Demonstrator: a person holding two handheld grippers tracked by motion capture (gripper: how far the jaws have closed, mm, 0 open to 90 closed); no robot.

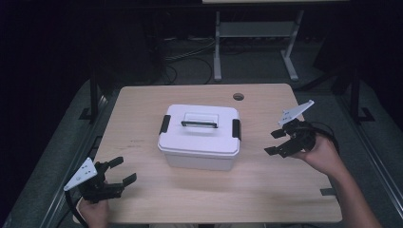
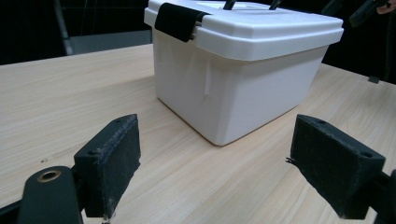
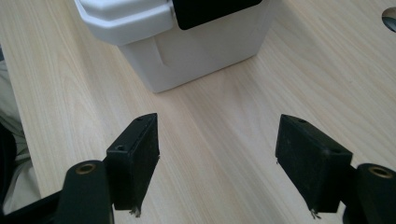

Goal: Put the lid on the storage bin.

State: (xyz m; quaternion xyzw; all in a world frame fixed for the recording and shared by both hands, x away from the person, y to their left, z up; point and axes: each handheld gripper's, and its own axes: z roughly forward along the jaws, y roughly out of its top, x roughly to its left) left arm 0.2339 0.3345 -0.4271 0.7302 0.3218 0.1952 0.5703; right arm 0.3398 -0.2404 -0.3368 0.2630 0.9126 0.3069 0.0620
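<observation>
Table: a pale wood-grain laminate tabletop [image 1: 142, 109] with rounded corners and a round cable hole [image 1: 238, 97] near its far edge.
Box: a white, smooth plastic storage box [image 1: 199, 147] stood at the table's middle, tapering toward its base, with a stepped lid [image 1: 197, 135].
Latches: a black clip [image 1: 165, 124] on the left end, another [image 1: 236, 128] on the right, both folded over the lid.
Handle: a black-edged carry handle [image 1: 199, 124] lay flat on the lid in the high view.
Left gripper: the black two-jaw left gripper [image 1: 119, 172] sat at the near left, jaws apart, empty, its rough-edged pads [image 2: 112, 163] facing the box's corner.
Right gripper: the black right gripper [image 1: 275, 141] hovered just right of the box, jaws wide, holding nothing; the right gripper view looked down on the latch end.
</observation>
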